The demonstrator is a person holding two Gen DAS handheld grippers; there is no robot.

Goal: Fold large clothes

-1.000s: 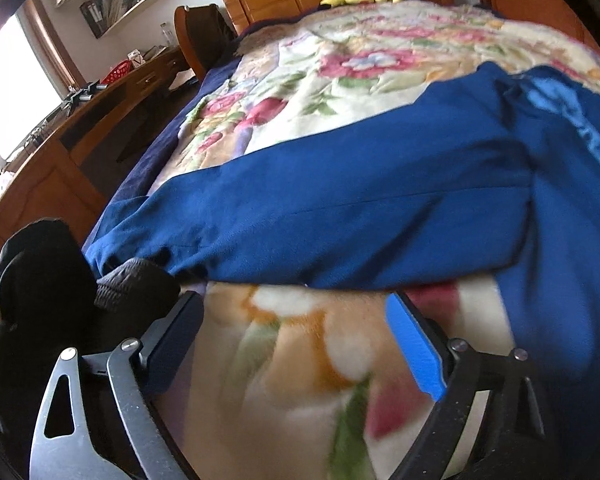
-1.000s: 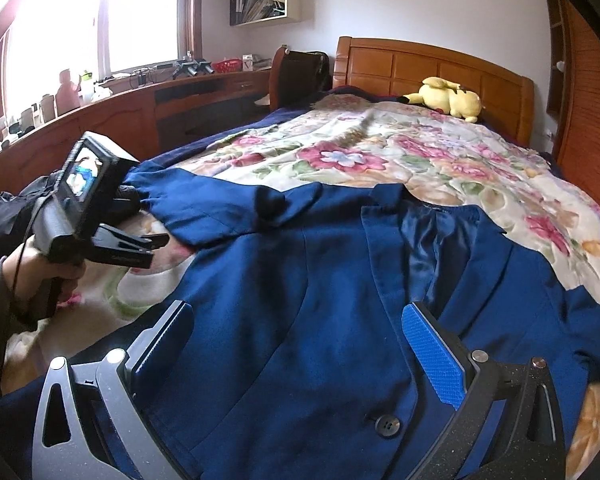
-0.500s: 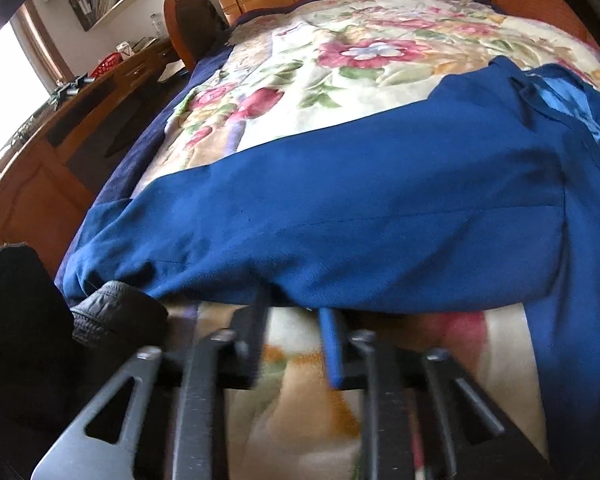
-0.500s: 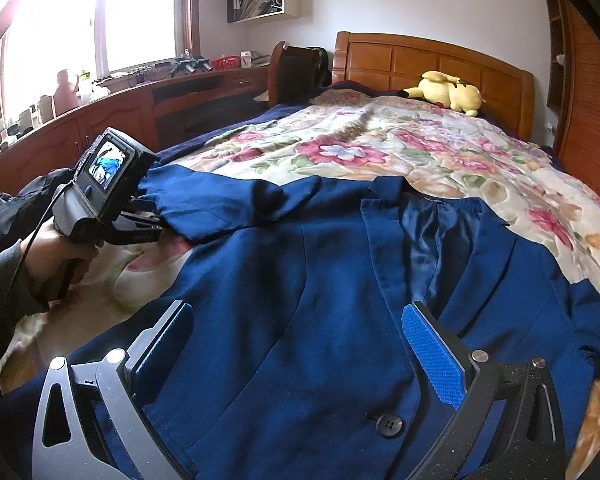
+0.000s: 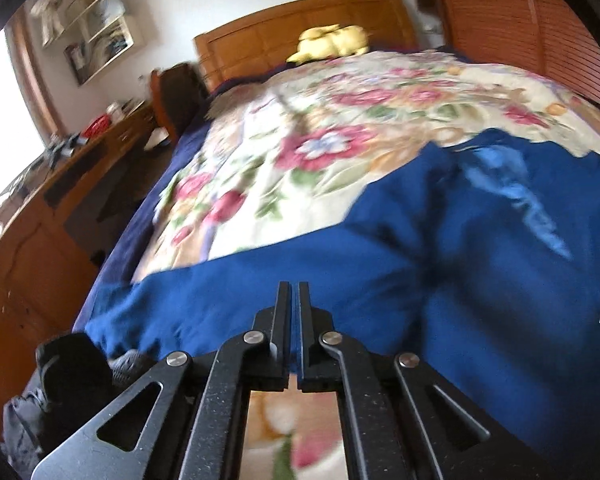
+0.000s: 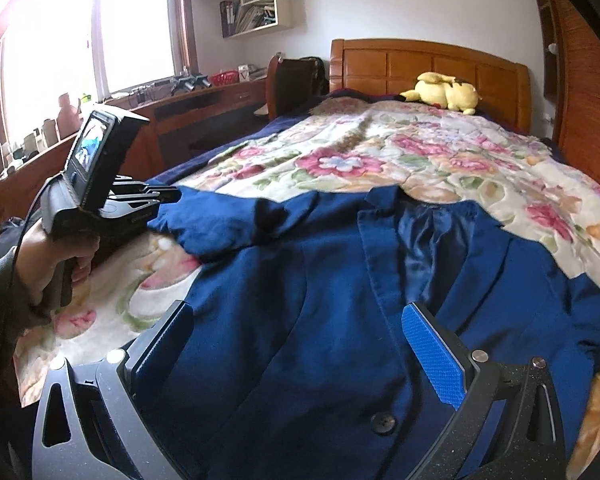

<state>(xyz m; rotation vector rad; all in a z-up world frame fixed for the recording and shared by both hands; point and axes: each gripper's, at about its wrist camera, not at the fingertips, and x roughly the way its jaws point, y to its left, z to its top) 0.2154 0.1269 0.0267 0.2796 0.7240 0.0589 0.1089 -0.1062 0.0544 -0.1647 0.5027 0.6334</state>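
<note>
I am clenching my left gripper (image 5: 294, 292) on the cuff end of the sleeve (image 6: 220, 220) of the blue jacket (image 6: 320, 300), which is lying face up across the near end of the bed (image 6: 380, 152). The sleeve's long axis is running left to right toward the jacket body. My right gripper (image 6: 296, 344) is hovering released over the jacket front, holding nothing.

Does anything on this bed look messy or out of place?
Nothing is damaged or spilled. The navy jacket lies open on the floral blanket, its shiny lining showing; one sleeve is bunched and lifted where the left hand-held gripper pinches it.
</note>
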